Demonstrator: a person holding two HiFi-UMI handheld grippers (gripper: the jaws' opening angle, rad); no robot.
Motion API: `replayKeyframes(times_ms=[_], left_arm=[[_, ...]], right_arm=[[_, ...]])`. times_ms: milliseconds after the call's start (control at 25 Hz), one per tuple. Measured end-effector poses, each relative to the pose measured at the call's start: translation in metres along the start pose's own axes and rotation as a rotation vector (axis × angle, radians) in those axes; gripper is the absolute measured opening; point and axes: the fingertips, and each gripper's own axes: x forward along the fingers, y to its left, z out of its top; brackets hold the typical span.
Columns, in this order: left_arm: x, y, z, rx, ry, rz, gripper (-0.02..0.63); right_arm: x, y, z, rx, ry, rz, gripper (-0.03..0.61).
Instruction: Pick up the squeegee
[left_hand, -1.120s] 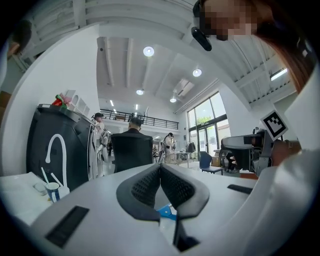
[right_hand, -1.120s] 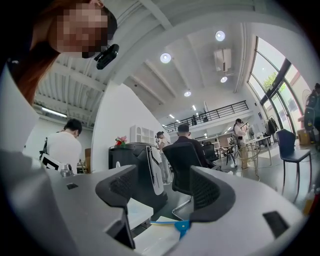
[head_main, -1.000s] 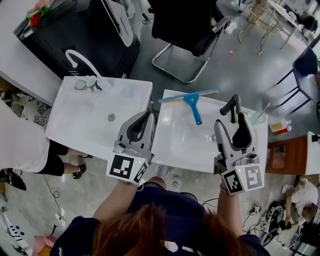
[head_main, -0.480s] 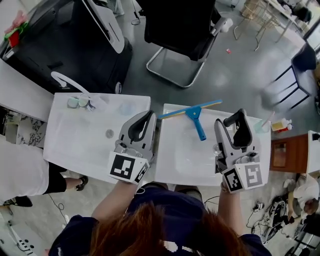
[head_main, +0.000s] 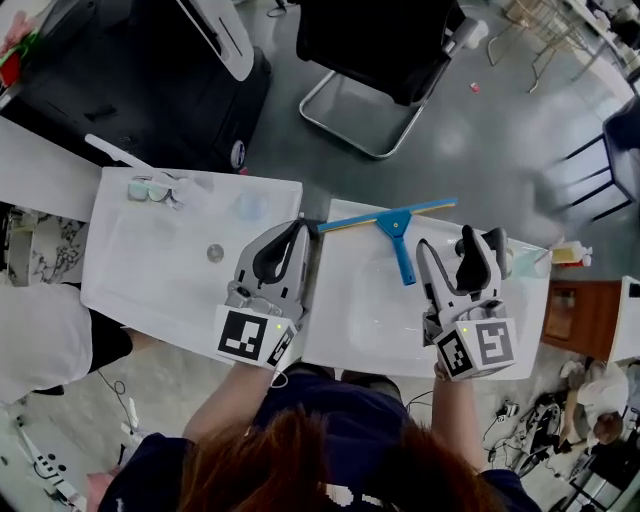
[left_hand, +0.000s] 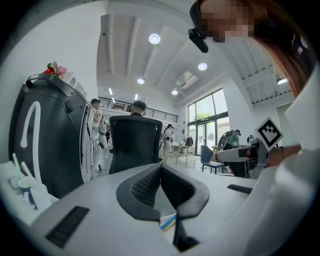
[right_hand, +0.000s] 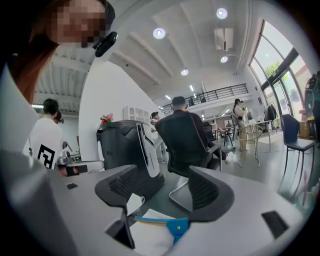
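The right tongs have slid left across the right basin over the last second; they were well to the right of the squeegee and now sit just beside its blue handle, on the near right. Their jaws stand apart with nothing between them, and the right gripper view shows the squeegee low and just ahead of the opening. The squeegee itself has not moved; it lies along the far rim of that basin, handle pointing near. The left tongs have kept their place over the seam between the two basins, jaws pressed together and empty. This reads as the approach nearly done; a small reach forward and down, probably onto the handle, should come before closing.
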Motion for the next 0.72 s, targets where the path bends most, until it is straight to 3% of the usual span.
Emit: replayKeyframes(times_ms=[120, 480, 720], left_arm=[[0.002, 0.001, -0.018, 0.015, 0.055, 0.000, 0.020], [0.008, 0.006, -0.054, -0.003, 0.115, 0.022, 0.020], [0.005, 0.003, -0.069, -0.008, 0.144, 0.022, 0.020]], right_arm=[[0.018, -0.008, -0.041, 0.017, 0.109, 0.012, 0.336], [0.049, -0.033, -0.178, 0.035, 0.441, 0.024, 0.331], [0.058, -0.047, -0.240, 0.026, 0.579, -0.004, 0.305]])
